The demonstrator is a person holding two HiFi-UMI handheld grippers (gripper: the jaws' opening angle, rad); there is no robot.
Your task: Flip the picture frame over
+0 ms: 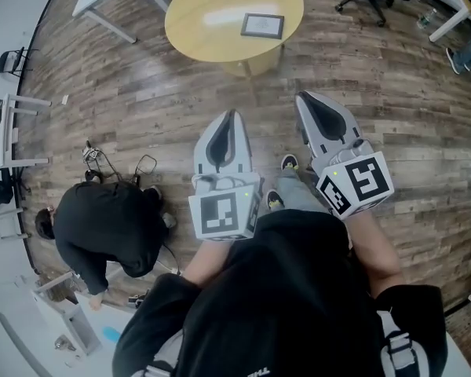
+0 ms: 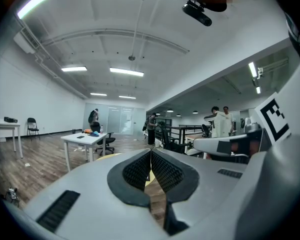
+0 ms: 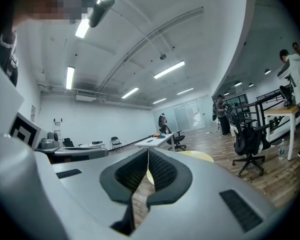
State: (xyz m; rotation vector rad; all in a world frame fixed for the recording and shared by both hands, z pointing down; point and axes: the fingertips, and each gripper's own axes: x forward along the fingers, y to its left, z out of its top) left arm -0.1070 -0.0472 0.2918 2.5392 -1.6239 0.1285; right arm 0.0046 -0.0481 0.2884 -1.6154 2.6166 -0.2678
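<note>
Picture frame [image 1: 262, 25] lies flat on the round yellow counter [image 1: 204, 22], right of its centre and well apart from both tongs. Left tongs [image 1: 232, 116] and right tongs [image 1: 301, 97] are closed, nothing in either. Best bet: reach the counter, open one pair, catch a frame edge low. Frame is too small to tell which face is up, and the gripper views show only a counter sliver.

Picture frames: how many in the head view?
1. The picture frame lies flat on the round table, toward its right side. Others may lie out of view.
</note>
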